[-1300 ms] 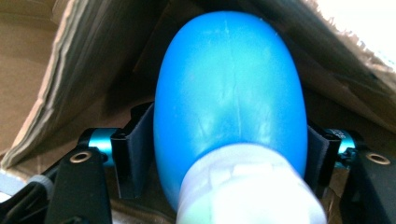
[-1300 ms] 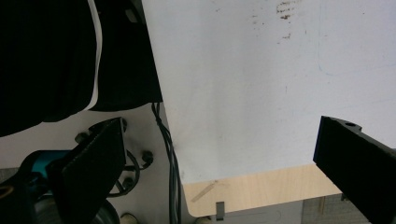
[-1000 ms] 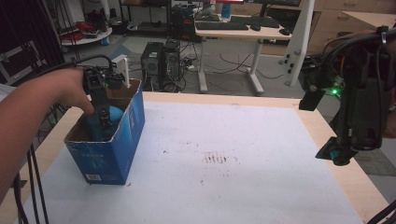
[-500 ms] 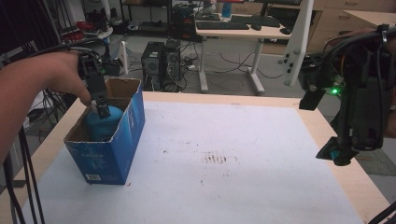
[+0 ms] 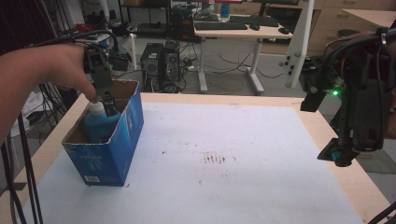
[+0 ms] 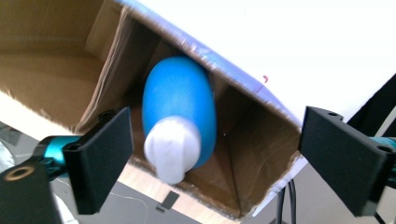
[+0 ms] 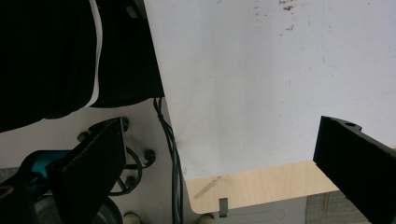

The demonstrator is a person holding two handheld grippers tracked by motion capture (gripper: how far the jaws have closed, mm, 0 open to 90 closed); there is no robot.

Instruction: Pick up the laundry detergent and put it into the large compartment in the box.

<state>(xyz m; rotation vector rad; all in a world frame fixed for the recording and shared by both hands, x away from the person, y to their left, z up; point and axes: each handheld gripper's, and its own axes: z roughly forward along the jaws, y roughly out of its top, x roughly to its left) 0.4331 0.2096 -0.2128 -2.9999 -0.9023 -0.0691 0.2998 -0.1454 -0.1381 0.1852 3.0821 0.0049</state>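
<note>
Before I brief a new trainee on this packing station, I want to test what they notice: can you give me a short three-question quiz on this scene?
1. True or false: the blue bottle lies on the white table cover, outside the blue cardboard box.
2. What colour is the bottle's cap?
3. The left gripper is: A) clamped on the cap, B) open above the bottle, jaws clear of it, C) gripping the box wall.

Key
1. False: the bottle is inside the box.
2. White.
3. B: its jaws have just been opening, and the cap sits between them untouched. The right gripper is open too, with nothing between its jaws.
</note>
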